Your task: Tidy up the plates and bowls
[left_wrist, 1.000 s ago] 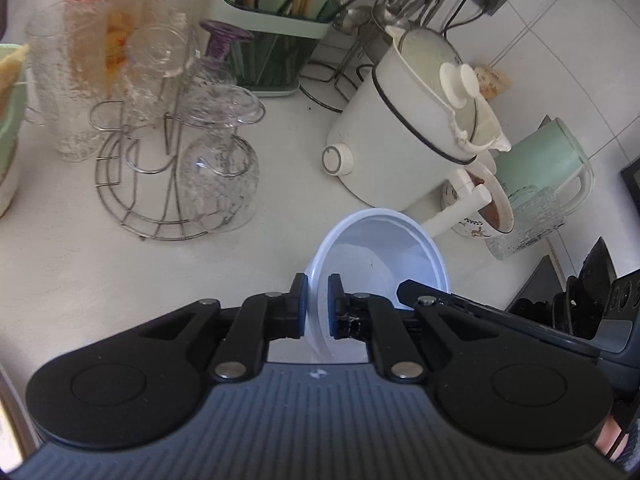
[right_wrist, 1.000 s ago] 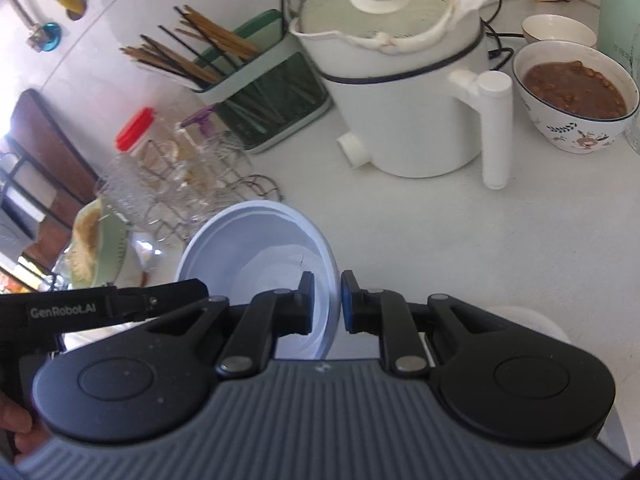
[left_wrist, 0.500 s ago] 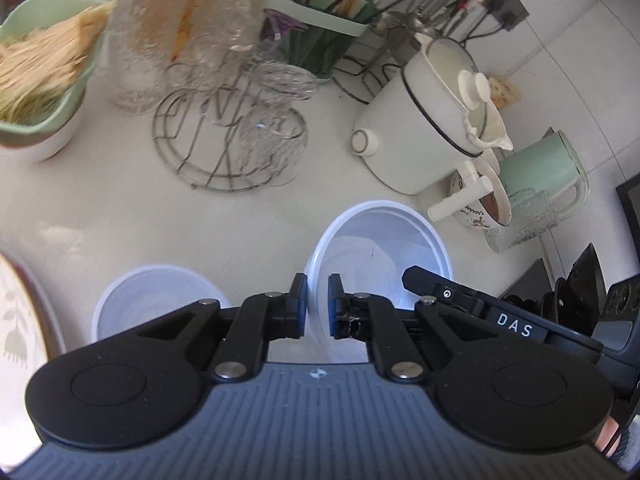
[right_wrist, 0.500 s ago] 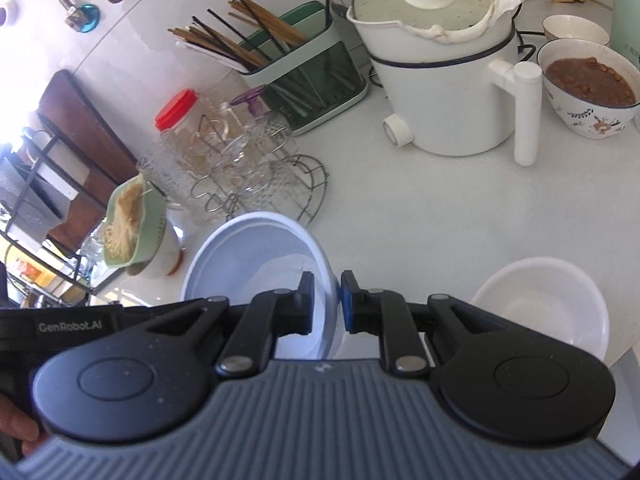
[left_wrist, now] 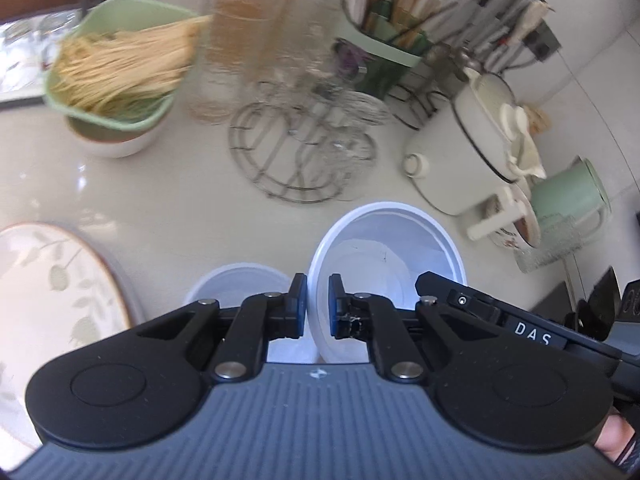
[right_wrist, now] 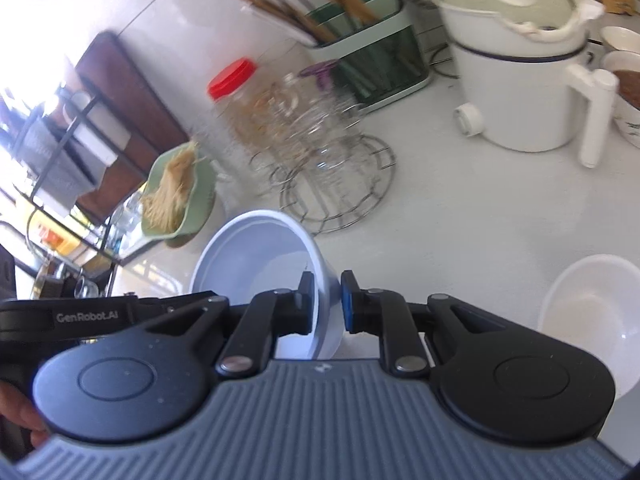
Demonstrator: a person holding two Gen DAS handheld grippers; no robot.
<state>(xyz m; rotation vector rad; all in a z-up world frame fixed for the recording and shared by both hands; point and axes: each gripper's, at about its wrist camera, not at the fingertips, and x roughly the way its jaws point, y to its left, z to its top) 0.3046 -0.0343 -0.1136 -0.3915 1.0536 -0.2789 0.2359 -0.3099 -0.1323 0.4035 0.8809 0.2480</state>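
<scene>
Both grippers hold one white plastic bowl (left_wrist: 384, 252) above the counter, tilted. My left gripper (left_wrist: 317, 306) is shut on its left rim. My right gripper (right_wrist: 325, 302) is shut on its right rim; the bowl also shows in the right wrist view (right_wrist: 260, 256). A second white bowl (left_wrist: 236, 284) sits on the counter just below and left of the held one, and shows at the right in the right wrist view (right_wrist: 592, 308). A leaf-patterned plate (left_wrist: 44, 292) lies at the left.
A wire glass rack (left_wrist: 304, 156) with glasses stands behind. A green bowl of noodles (left_wrist: 116, 76), a red-lidded jar (left_wrist: 240, 40), a chopstick holder (left_wrist: 384, 44), a white electric pot (left_wrist: 472, 152), a green kettle (left_wrist: 568, 192) and a bowl of brown food (right_wrist: 628, 92) crowd the counter's back.
Both grippers with the bowl have pulled back and up from the pot. The second bowl, the plate and the noodle bowl have come into view.
</scene>
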